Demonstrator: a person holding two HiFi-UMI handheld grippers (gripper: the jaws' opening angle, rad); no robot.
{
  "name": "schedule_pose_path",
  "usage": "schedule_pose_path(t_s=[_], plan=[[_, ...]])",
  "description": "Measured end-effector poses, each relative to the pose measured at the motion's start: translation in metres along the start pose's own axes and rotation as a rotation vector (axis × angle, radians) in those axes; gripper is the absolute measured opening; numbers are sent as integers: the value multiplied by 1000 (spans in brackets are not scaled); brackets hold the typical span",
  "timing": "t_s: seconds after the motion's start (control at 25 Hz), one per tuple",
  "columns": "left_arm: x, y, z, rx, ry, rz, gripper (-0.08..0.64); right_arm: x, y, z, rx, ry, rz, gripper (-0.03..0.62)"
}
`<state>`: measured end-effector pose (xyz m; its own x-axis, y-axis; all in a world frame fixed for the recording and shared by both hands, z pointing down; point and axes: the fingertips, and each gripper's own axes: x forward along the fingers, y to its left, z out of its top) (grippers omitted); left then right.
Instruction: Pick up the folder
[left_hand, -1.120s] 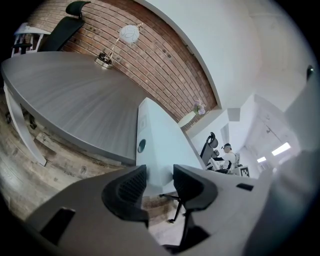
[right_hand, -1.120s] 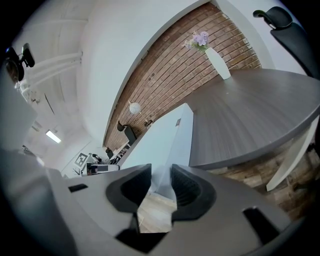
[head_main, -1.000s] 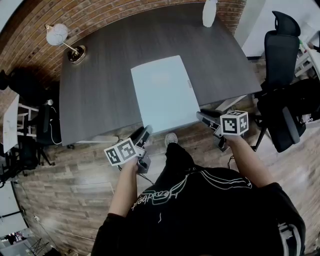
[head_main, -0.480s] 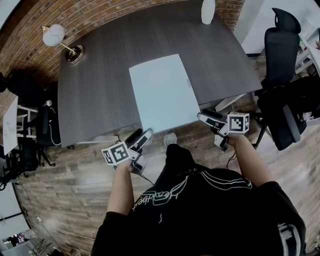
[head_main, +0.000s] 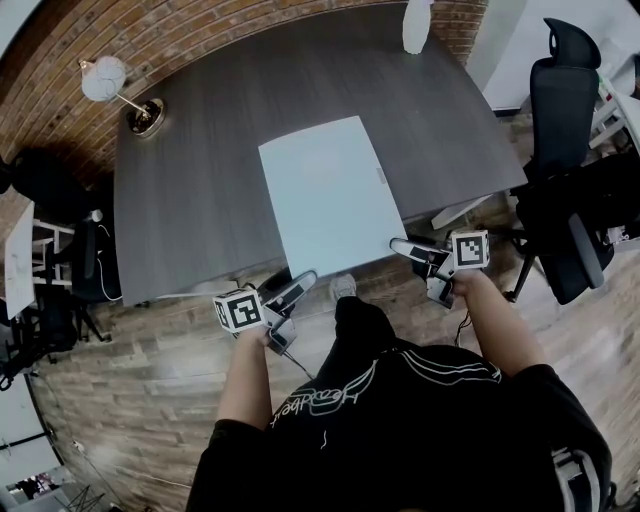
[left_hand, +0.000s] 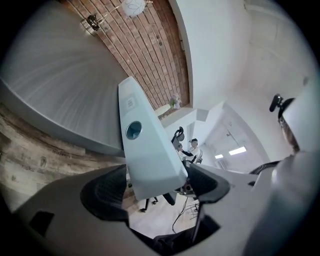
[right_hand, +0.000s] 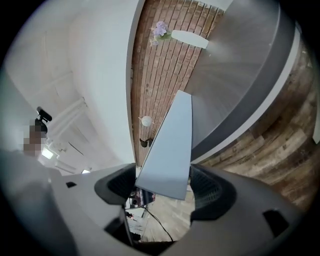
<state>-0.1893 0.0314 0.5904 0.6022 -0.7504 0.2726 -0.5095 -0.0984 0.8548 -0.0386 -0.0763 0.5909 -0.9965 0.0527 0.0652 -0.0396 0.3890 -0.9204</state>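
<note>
folder (head_main: 330, 195) on table (head_main: 200, 150) | left gripper (head_main: 292, 284), right gripper (head_main: 404, 247): jaws just opened (folder corners between them)

Left gripper (left_hand: 156, 189): jaws just been opening, now wide apart, folder (left_hand: 145, 150) corner poking up btwn them, pads not pressing it. Grey table (left_hand: 55, 85) at left, brick wall (left_hand: 150, 55) behind, lamp (left_hand: 134, 6) up top.

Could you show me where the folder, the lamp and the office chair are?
folder (head_main: 330, 195), head view, middle of its pale cover.
lamp (head_main: 104, 77), head view, its round white shade.
office chair (head_main: 562, 105), head view, its black backrest.
</note>
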Motion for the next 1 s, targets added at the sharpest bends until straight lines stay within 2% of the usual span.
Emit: schedule_pose_path(t_s=[0.16,0.52,0.72,1.0], plan=[[1,1,1,3,-7,-20,376,1,-1,0,-12,1,5,293],[1,4,-2,11,27,-5,336,2,1,0,-43,9,8,293],[3,1,-4,45,45,-4,336,-6,-1,-2,-68,4,-8,293],[-2,-29,11,134,42,-12,336,-11,31,9,-155,12,-1,293]])
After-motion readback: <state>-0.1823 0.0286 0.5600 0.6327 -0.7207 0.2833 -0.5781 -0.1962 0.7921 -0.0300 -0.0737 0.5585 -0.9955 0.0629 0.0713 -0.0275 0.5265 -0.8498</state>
